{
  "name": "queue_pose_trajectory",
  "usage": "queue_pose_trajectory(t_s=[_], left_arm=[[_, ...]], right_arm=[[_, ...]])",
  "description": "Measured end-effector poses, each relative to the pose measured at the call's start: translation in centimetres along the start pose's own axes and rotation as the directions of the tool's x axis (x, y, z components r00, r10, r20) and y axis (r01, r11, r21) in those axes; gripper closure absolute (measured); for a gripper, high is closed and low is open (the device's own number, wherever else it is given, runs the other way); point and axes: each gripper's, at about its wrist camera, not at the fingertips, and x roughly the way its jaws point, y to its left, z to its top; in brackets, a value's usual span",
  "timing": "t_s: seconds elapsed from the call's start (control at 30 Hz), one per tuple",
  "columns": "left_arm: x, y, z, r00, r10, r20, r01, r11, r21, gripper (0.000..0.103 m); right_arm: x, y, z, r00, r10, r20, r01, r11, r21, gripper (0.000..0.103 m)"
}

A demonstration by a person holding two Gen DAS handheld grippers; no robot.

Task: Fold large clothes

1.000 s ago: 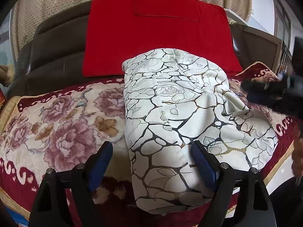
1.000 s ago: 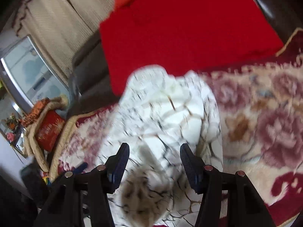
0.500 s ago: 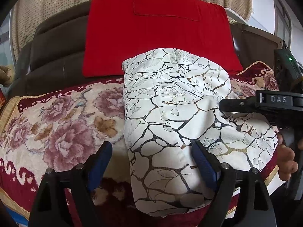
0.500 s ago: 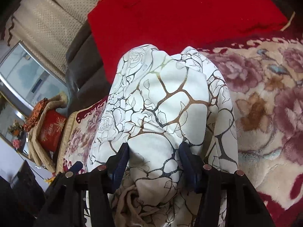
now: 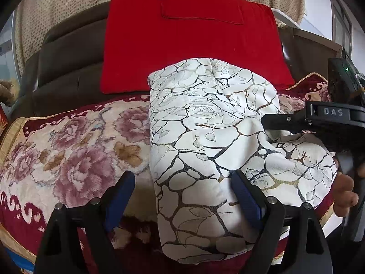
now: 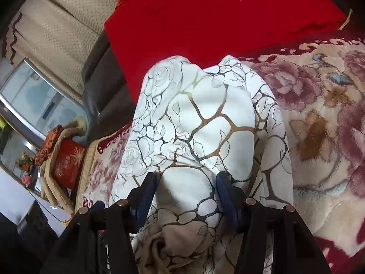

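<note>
Left wrist view: floral blanket (image 5: 68, 159) lies bare left of garment (image 5: 205, 150); front edge just below claw, red cushion (image 5: 189, 43) behind. Left claw (image 5: 182, 196) wide open, straddles garment's near left edge, right pad touching cloth, left pad over blanket, nothing gripped. Versus a second ago, right claw (image 6: 186, 191) has dropped onto bundle's right side; now a thick fold sits pinched between its pads. Garment: white, brown-black crackle and rose print, bunched lengthwise on blanket, far end against cushion.
</note>
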Motion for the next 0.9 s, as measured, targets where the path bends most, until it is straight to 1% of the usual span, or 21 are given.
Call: queue_pose_trajectory(t_s=[0.1, 0.2, 0.3, 0.43, 0.47, 0.53, 0.6, 0.63, 0.67, 0.73, 0.8, 0.83, 0.9], left_arm=[[0.0, 0.0, 0.1, 1.000, 0.000, -0.002, 0.000, 1.000, -0.001, 0.016], [-0.1, 0.0, 0.1, 1.000, 0.003, -0.001, -0.003, 1.000, -0.004, 0.016], [-0.1, 0.0, 0.1, 1.000, 0.003, -0.002, -0.003, 1.000, -0.003, 0.016], [-0.3, 0.3, 0.4, 1.000, -0.013, -0.012, 0.013, 1.000, -0.007, 0.016], [-0.3, 0.5, 0.6, 0.999, -0.027, -0.017, 0.027, 1.000, -0.013, 0.016], [-0.6, 1.5, 1.3, 0.994, -0.106, -0.031, 0.105, 0.994, -0.042, 0.016], [-1.2, 2.8, 1.9, 0.984, -0.179, -0.007, 0.177, 0.980, -0.089, 0.016], [-1.5, 3.7, 2.1, 0.980, -0.199, 0.015, 0.199, 0.972, -0.121, 0.016], [-1.6, 4.3, 2.3, 0.979, -0.203, 0.025, 0.204, 0.969, -0.143, 0.016], [-1.3, 5.9, 2.6, 0.982, -0.185, 0.025, 0.187, 0.963, -0.194, 0.016], [-0.9, 6.6, 2.6, 0.988, -0.154, 0.010, 0.152, 0.964, -0.217, 0.016], [-0.5, 7.0, 2.5, 0.993, -0.116, -0.010, 0.111, 0.968, -0.223, 0.016], [0.3, 7.5, 2.3, 0.997, -0.054, -0.046, 0.042, 0.972, -0.233, 0.016]], right_arm=[[-0.2, 0.2, -0.1, 1.000, 0.006, 0.008, -0.006, 1.000, -0.011, 0.044], [-1.2, 0.3, -0.3, 0.999, 0.017, 0.035, -0.017, 1.000, -0.024, 0.044], [-2.6, 0.6, -0.4, 0.996, 0.018, 0.090, -0.014, 0.999, -0.043, 0.044], [-4.3, -0.7, 0.1, 0.986, 0.041, 0.160, -0.042, 0.999, 0.005, 0.044], [-4.6, -1.2, 0.3, 0.985, 0.043, 0.167, -0.047, 0.999, 0.018, 0.044], [-5.2, -2.4, 0.6, 0.983, 0.042, 0.176, -0.052, 0.997, 0.052, 0.044], [-5.6, -3.4, 0.8, 0.983, 0.036, 0.183, -0.052, 0.995, 0.083, 0.042], [-5.9, -4.0, 0.9, 0.982, 0.037, 0.186, -0.057, 0.993, 0.101, 0.038], [-6.1, -4.6, 1.0, 0.981, 0.040, 0.191, -0.063, 0.991, 0.118, 0.037], [-6.7, -5.4, 1.3, 0.976, 0.038, 0.213, -0.069, 0.988, 0.138, 0.037], [-7.7, -5.2, 1.3, 0.967, 0.054, 0.250, -0.084, 0.991, 0.109, 0.037], [-8.0, -4.9, 1.4, 0.962, 0.075, 0.263, -0.100, 0.992, 0.082, 0.037], [-8.1, -4.1, 1.3, 0.955, 0.136, 0.263, -0.152, 0.988, 0.041, 0.037]])
